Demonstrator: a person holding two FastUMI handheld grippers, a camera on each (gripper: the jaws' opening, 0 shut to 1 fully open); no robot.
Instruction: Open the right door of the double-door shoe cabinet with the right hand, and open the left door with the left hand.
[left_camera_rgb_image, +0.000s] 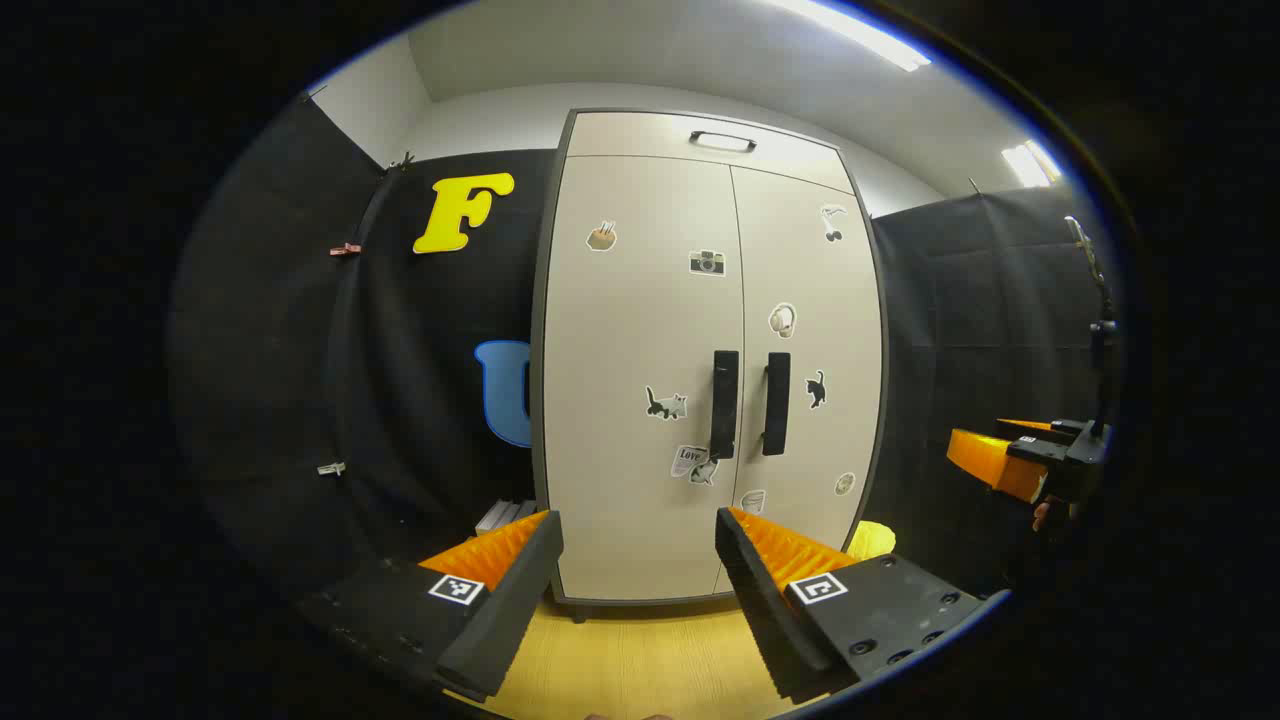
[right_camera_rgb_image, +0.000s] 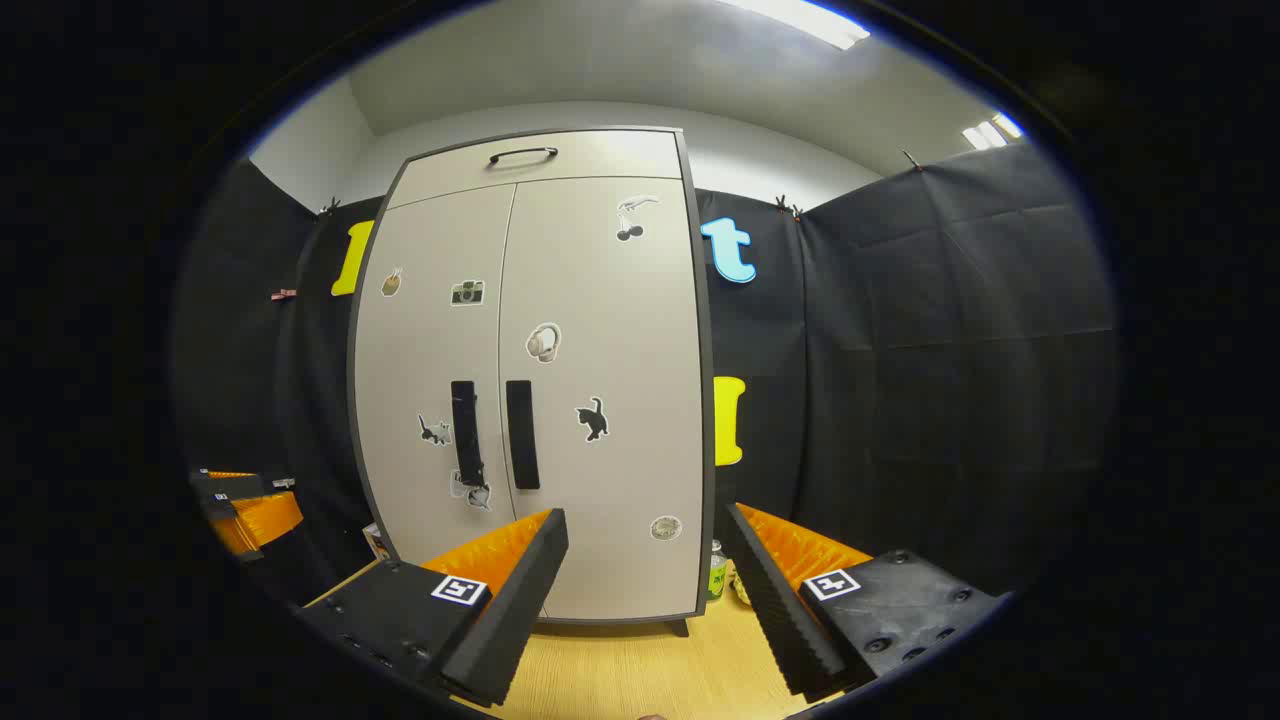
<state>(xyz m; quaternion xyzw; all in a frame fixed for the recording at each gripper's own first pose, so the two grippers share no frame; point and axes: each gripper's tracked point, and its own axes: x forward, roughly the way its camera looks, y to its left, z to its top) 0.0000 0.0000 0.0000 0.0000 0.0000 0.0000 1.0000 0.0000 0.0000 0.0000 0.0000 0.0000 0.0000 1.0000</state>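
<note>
At twelve o'clock we see the shoe cabinet (left_camera_rgb_image: 705, 350) upright, doors shut, handles (left_camera_rgb_image: 724, 404) vertical; left gripper (left_camera_rgb_image: 640, 590) and right gripper (right_camera_rgb_image: 645, 590) gape

Open air between both grippers and the shoe cabinet (left_camera_rgb_image: 700, 380); nothing stands in front of its two shut doors. Left handle (left_camera_rgb_image: 724, 403) and right handle (left_camera_rgb_image: 776, 402) sit close side by side at the centre seam, narrow gap between them. Booth cloth hangs tight at both cabinet flanks. Small bottle (right_camera_rgb_image: 717, 570) on the floor at the cabinet's right foot
</note>
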